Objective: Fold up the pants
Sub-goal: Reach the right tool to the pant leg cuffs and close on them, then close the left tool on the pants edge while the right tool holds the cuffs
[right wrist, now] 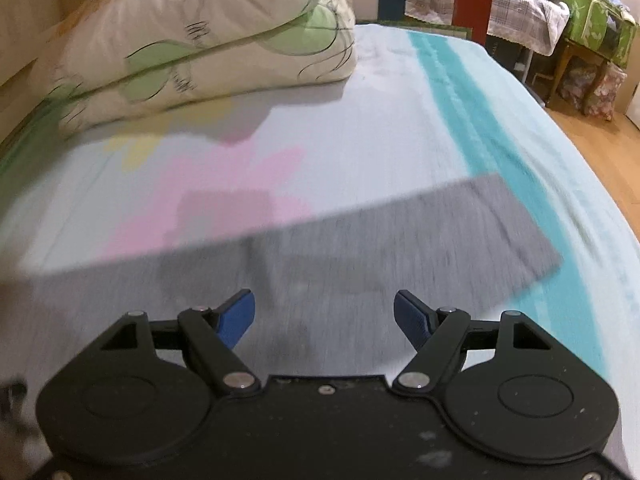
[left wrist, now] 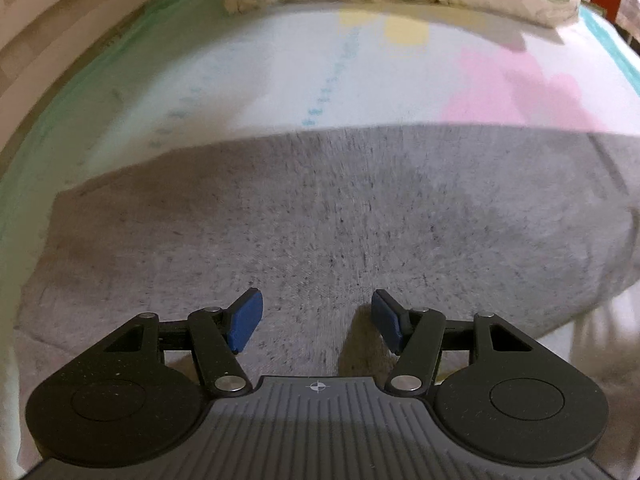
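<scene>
Grey pants flat on bedsheet

There are no words, numbers or brand names to read in either view. The only sign is a small round cross mark, like a tiny target, in white on the ribbed grey body of the left gripper, in the middle just behind its two blue fingers. The bed sheet has a dotted blue line on it, up past the cross mark, but it is too blurry to tell if it is letters.
</scene>
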`<state>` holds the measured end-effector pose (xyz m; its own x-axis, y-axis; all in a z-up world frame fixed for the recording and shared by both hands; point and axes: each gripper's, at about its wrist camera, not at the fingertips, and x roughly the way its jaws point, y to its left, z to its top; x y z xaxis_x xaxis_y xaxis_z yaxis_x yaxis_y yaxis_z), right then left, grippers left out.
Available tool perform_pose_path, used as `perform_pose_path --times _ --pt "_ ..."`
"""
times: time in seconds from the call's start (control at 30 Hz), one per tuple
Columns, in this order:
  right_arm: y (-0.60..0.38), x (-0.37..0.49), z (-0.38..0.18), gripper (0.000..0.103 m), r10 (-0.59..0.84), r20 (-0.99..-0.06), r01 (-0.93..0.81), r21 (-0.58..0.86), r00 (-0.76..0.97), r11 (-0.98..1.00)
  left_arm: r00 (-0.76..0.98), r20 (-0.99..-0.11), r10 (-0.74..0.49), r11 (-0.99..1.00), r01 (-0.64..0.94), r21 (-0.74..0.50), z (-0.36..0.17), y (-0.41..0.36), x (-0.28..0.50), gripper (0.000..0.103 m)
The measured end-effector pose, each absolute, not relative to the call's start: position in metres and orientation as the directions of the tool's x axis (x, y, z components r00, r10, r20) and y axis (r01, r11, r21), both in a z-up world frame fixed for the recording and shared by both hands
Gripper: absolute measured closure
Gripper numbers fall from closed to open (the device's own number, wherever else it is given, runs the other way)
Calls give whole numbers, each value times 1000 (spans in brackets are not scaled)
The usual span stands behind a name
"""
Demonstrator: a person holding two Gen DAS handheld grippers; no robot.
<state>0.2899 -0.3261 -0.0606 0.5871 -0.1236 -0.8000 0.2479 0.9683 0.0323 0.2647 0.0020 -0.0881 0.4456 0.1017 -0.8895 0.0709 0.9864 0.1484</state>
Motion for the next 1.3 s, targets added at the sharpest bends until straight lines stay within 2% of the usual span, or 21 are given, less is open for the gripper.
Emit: perform_pose_path --times 0.27,0.5,0.53,0.6,0.63,0.67,0.83,1.0,1.1,1.3 --pt "-356 391 -98 26 -125 -865 436 116 485 892 471 -874 120 968 140 208 -101 -5 255 42" --pt "-359 410 -126 27 -152 -892 541 117 426 833 471 -876 105 974 131 187 -101 -4 256 42" --pt "-359 407 -127 31 -158 -886 537 115 436 836 472 -875 106 973 131 189 -101 -3 257 42" --pt "-355 403 -128 61 -191 -883 513 64 429 856 473 -875 107 972 134 192 -100 -4 257 42" --pt "-353 400 -127 83 -216 -880 499 27 423 866 471 -876 106 972 135 191 -101 -5 259 43" --pt "-355 395 -125 99 -185 -875 471 55 447 881 468 -877 105 973 134 188 -100 -4 260 43" --pt "-377 370 -112 102 -82 -879 490 182 469 853 449 -892 46 988 112 107 -86 2 269 44" --pt "-375 315 -90 102 -52 -859 438 207 510 875 485 -874 -3 994 94 49 -62 0 281 44" --pt "-375 280 -85 102 -30 -848 424 234 530 875 486 -871 -67 997 69 -38 -48 -1 297 44" --pt "-370 242 -100 102 -2 -860 420 247 510 873 442 -889 -123 991 0 -137 -52 -10 329 44"
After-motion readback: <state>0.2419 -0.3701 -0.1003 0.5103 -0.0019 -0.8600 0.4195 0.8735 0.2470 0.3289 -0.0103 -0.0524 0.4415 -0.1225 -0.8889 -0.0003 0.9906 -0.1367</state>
